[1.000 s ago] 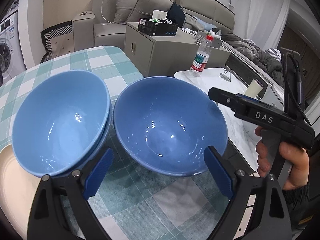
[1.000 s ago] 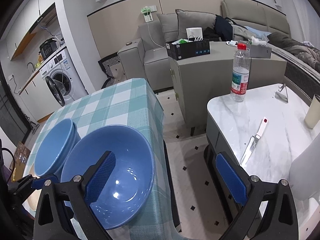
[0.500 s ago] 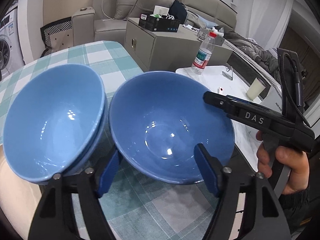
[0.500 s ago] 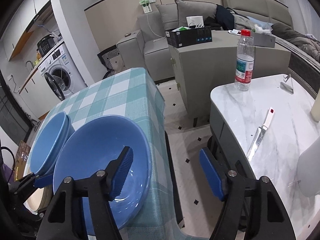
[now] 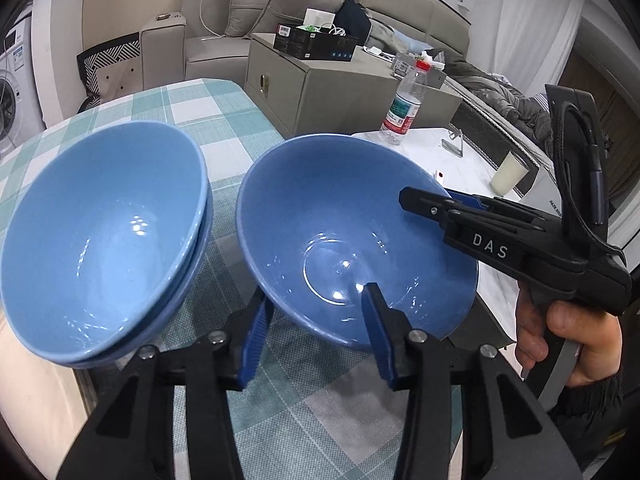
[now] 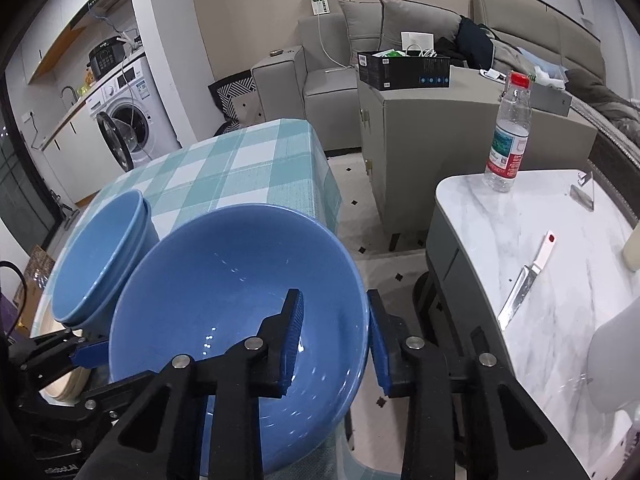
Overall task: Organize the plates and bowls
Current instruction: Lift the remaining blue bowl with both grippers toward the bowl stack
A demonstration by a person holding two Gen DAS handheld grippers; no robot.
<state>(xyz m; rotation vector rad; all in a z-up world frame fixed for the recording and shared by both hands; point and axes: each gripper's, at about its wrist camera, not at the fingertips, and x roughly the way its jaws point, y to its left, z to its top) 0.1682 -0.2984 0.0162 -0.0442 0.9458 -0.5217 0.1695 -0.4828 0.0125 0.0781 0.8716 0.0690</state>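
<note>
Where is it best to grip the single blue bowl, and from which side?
Probably at the thin rim of the single blue bowl, one finger inside and one outside, from its near and right edges. The left gripper and right gripper straddle it so; the wide, sloped wall gives no other hold.

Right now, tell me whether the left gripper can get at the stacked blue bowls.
Probably not yet. The left gripper, jaws just closing, straddles the near rim of the single blue bowl, as does the right gripper. The stacked blue bowls sit unobstructed beside it, once it lets go.
</note>
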